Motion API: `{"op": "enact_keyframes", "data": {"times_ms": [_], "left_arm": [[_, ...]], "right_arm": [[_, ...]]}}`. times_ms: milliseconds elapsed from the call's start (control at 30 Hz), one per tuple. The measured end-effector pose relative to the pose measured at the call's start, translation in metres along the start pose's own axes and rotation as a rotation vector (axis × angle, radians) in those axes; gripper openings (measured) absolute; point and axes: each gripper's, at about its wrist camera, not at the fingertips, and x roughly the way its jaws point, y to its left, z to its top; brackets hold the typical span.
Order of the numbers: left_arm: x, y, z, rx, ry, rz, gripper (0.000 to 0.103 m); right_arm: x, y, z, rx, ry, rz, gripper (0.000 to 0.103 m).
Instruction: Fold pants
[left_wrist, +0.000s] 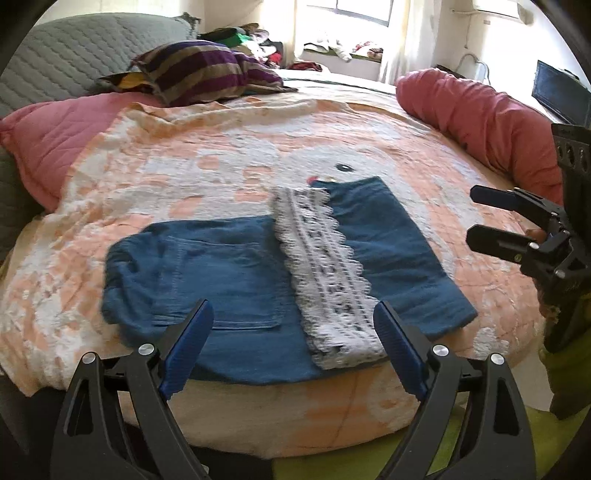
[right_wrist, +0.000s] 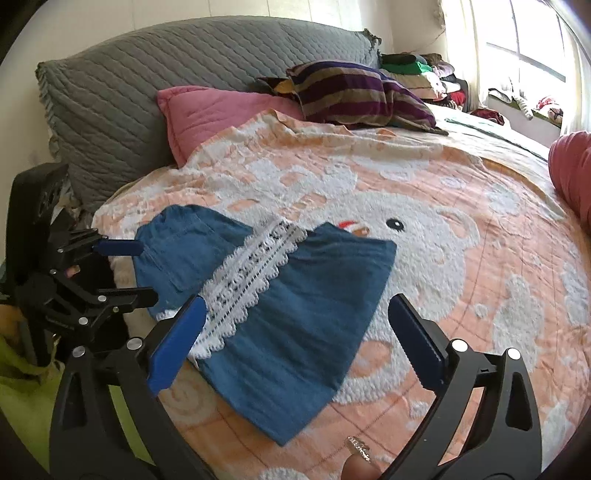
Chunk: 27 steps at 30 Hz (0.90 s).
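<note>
Pants (left_wrist: 236, 266) are lying folded across themselves on the peach teddy-bear blanket (left_wrist: 207, 155) near the bed's front edge, lace hem band (left_wrist: 325, 266) draped over the middle, and both your left gripper (left_wrist: 293, 350) and right gripper (right_wrist: 295, 343) hover above with jaws spread wide, holding nothing. Watch that lace: it's loose and sitting crooked, so if you pinch only the top layer on the next fold, it'll probably slide off or bunch up, and the denim near the edge could get dragged off the bed.
</note>
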Motion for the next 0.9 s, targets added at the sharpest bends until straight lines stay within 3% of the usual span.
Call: {"op": "enact_keyframes", "data": {"times_ms": [300,567,700,900], "left_arm": [[-0.021,0.066,-0.012,-0.168,-0.033,0.058,0.088],[-0.019,0.112,-0.028,-0.317,-0.010,0.074,0.088],[-0.006,0.127,-0.036,-0.375,0.016,0.033,0.088],[0.019,0.132,-0.046,-0.434,0.056,-0.096,0.088]], "right_arm": [[0.017,0.031,0.035,-0.083,-0.003,0.049,0.093],[0.052,0.072,0.071,-0.210,0.035,0.128,0.094],[0.082,0.090,0.085,-0.263,0.085,0.160,0.094],[0.134,0.114,0.101,-0.317,0.191,0.235,0.094]]}}
